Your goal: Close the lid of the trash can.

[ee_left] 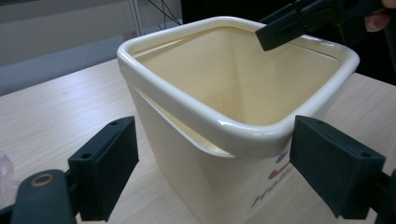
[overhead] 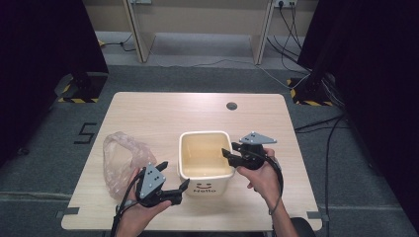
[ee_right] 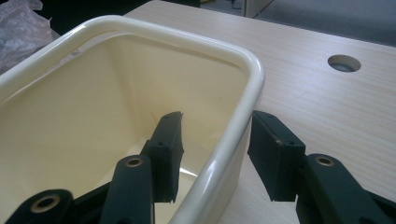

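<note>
The bin (overhead: 205,160) stands upright on the counter (overhead: 148,111), between the two grippers. The right gripper (ee_right: 215,149) straddles the bin's near wall: one jaw hangs inside, the other outside, and gaps show on both sides of the rim, so it is released, not clamping. The left gripper (ee_left: 215,163) sits low at the bin's front corner with its jaws spread wide, released too, the corner just ahead of them and untouched. A crumpled plastic bag (overhead: 123,160) lies behind and beside the left jaws.

Risks as I judge them: the rim is thick, rounded and glossy, so a pinch by the right jaws could slip upward and off. A one-sided lift would tip the bin. If the left jaws push forward without closing, they would shove the light bin across the counter.
</note>
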Demonstrator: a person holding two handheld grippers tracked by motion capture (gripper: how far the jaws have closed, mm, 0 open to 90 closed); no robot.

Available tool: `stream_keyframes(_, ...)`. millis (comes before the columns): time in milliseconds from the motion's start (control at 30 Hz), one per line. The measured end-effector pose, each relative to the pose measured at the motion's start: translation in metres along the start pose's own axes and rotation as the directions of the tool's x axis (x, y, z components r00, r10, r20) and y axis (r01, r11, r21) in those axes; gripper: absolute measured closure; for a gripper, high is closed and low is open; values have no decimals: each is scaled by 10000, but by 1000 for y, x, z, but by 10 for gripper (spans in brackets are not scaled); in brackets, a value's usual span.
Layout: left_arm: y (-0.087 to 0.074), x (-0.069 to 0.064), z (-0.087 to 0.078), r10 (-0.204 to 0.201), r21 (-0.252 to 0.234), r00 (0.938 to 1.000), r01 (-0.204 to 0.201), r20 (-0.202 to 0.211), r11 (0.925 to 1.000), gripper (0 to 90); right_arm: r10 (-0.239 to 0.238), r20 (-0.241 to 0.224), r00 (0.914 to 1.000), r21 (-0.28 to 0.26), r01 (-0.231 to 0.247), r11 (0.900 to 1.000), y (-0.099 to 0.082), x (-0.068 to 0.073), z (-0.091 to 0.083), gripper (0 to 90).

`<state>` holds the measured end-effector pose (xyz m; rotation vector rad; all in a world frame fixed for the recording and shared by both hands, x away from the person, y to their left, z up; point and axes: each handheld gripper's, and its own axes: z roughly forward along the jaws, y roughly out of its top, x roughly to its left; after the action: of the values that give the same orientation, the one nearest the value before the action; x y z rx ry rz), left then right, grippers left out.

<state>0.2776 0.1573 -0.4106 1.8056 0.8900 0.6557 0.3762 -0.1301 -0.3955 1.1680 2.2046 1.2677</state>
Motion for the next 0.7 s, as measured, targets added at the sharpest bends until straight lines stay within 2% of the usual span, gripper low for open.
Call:
stream_keyframes(167, -2, 5, 1, -119, 67, 9999, 120, -97, 9999, 152, 19, -173, 9998, 83, -18, 10000, -5, 1, -2, 573)
stream_keyframes(300, -3, 8, 1, -481, 3, 9988, 481, 45, 9988, 152, 144, -249, 9996, 8, -144, 9999, -7, -1, -1, 580)
stream_keyframes(500, 2, 15, 4, -550, -196, 9984, 547, -117, 9983, 151, 84, -181, 9998, -67, -85, 9999, -8, 0, -1, 581)
stream_keyframes(600, 4, 19, 4, -575, -224, 9982, 572, -145, 9981, 151, 307, -423, 9986, -80, -311, 9995, -8, -2, 0, 579)
stream_keyframes(667, 4, 21, 4, -592, -207, 9981, 588, -169, 9981, 151, 355, -431, 9984, -258, -366, 9990, -7, -4, 0, 533)
stream_keyframes(700, 3, 23, 4, -630, -186, 9979, 627, -178, 9979, 151, 176, -410, 9990, -526, -197, 9984, -6, -5, 0, 534)
